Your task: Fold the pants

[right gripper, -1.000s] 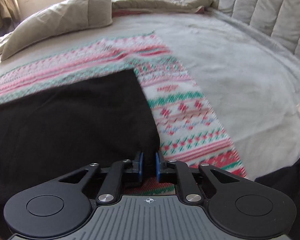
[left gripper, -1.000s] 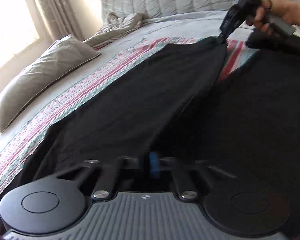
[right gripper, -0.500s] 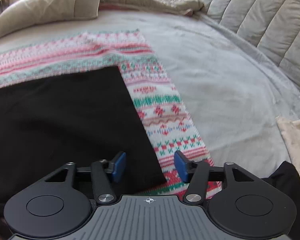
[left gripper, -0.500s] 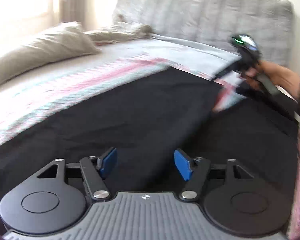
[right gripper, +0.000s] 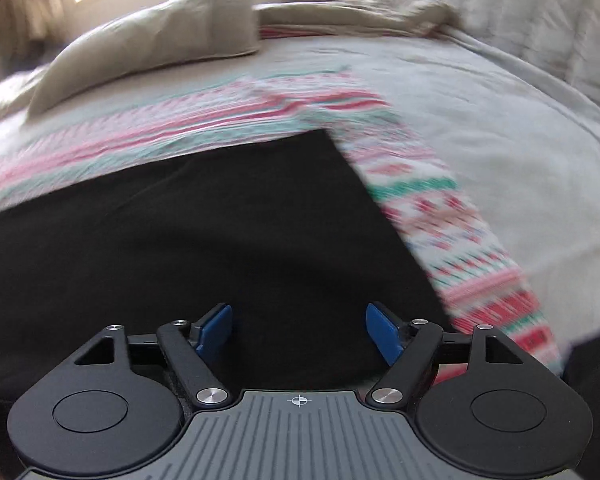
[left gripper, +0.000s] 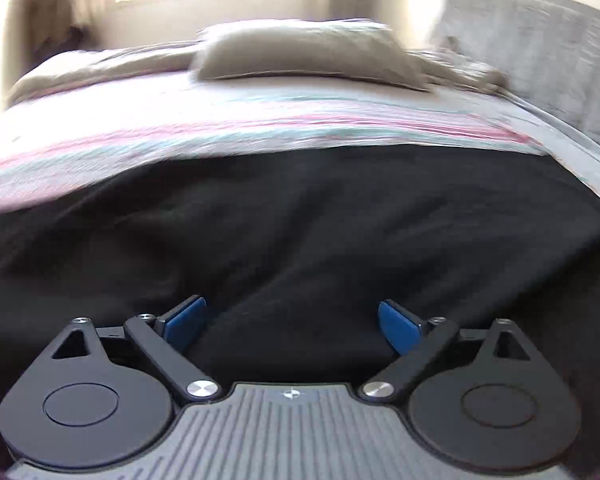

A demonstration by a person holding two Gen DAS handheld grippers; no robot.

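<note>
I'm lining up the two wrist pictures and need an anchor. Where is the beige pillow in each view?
Left wrist: the pillow lies top centre, blurred, beyond the striped blanket.
Right wrist: the pillow lies upper left, its far end near the top middle.
Shared landmark: the black pants fill the lower middle of both, with the striped blanket between them and the pillow.

**Soft cloth below, hard matt plastic above**

The black cloth pants (right gripper: pixel 204 232) look matt and soft, with shallow creases. Under them lies a knitted-looking blanket in pink, green and white bands (right gripper: pixel 452 236), fuzzy in texture. The grey bedcover (right gripper: pixel 500 120) seems a smooth, dull fabric; the beige cloth pillow (left gripper: pixel 300 52) is lightly rumpled. Each claw, left (left gripper: pixel 292 320) and right (right gripper: pixel 299 328), is matt black plastic with blue rubbery pads (right gripper: pixel 382 330), shiny metal pivot pins and a ribbed grey housing.
</note>
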